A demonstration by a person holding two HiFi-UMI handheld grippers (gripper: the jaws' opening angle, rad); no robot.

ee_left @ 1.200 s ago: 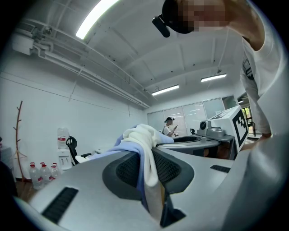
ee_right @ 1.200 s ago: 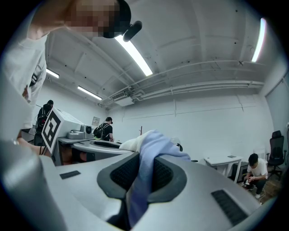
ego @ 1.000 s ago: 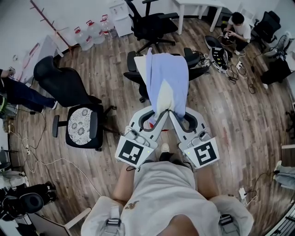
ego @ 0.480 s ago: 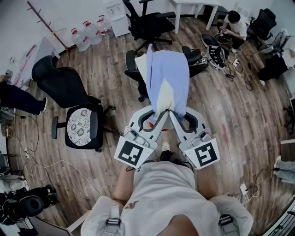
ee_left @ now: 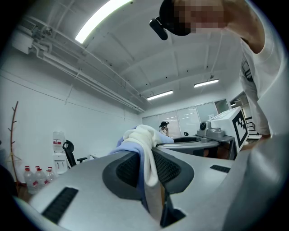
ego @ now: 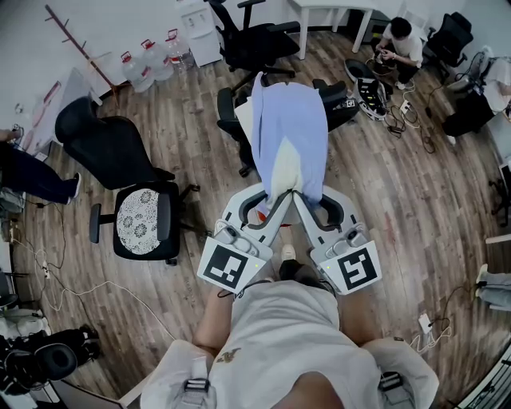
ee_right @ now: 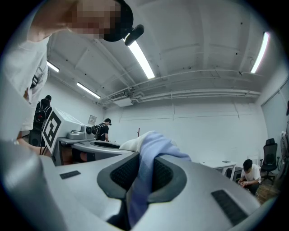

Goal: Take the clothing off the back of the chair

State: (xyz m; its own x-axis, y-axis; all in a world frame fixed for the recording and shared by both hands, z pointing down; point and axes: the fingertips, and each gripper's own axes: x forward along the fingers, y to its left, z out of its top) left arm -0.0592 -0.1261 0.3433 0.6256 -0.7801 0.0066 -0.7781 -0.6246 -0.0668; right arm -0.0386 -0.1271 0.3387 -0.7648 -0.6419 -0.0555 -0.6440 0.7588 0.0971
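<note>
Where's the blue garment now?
Head view, centre: light blue and cream garment pinched by left gripper and right gripper, its far end draped over the black office chair.

This looks like an open office or lab workroom. It has a wood-plank floor (ego: 200, 136), plain white walls (ee_right: 203, 131), and long tube lights (ee_right: 140, 56) on a bare ceiling with pipes (ee_right: 194, 94) running under it. Black swivel chairs (ego: 112, 148) stand loose about the room: one at nine o'clock with a patterned seat cushion (ego: 140, 217), another (ego: 255, 40) at twelve. Big water bottles (ego: 137, 68) sit beside a white dispenser (ego: 196, 32) at eleven o'clock. A white counter (ego: 335, 9) stands at one o'clock, and near it a person (ego: 395, 41) sits on the floor among cables (ego: 403, 112). More cables (ego: 56, 275) trail across the boards at eight o'clock.
</note>
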